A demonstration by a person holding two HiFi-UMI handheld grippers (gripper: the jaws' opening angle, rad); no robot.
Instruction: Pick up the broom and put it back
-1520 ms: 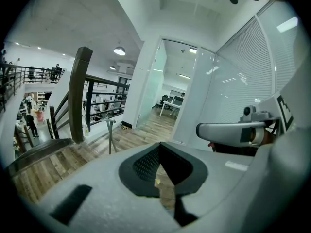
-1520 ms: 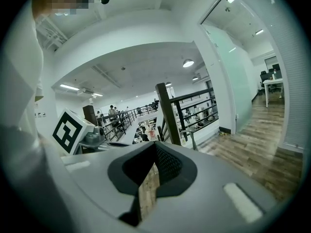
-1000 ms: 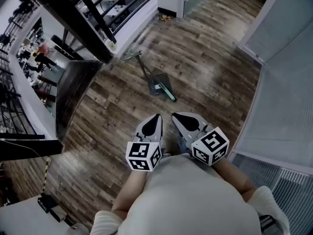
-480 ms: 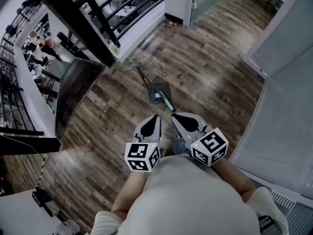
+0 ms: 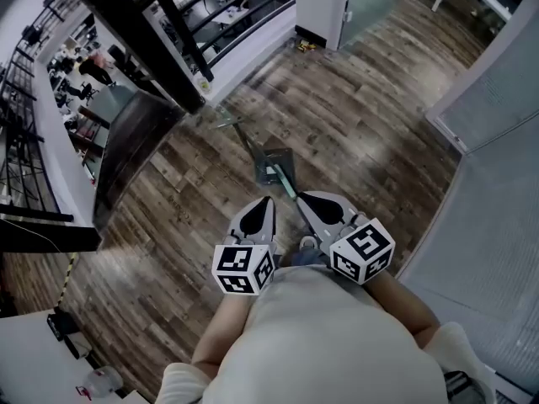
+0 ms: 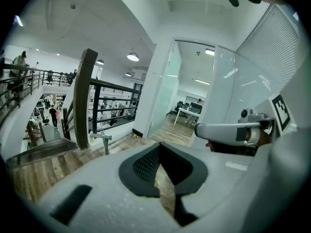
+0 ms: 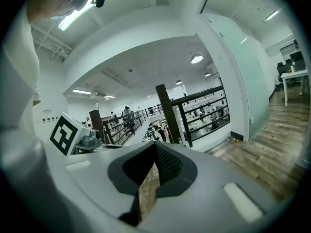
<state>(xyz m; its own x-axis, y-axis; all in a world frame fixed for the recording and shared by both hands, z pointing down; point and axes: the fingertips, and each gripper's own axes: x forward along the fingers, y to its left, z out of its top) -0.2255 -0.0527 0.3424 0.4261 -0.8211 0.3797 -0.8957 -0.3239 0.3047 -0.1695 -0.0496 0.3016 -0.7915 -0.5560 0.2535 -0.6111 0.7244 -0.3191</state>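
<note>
Head view showed the person had walked closer. The green-handled broom (image 5: 283,182), lying across a dark grey dustpan (image 5: 276,155) on the brown plank floor (image 5: 168,200), now sat just beyond the left gripper (image 5: 269,199) and right gripper (image 5: 302,198). Both pairs of jaws were together and held nothing, so I judged the pickup hadn't begun.

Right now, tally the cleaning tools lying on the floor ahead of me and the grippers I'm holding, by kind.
Hand-held grippers: 2 (left hand-held gripper, right hand-held gripper)
Broom: 1
Dustpan: 1
Total: 4
</note>
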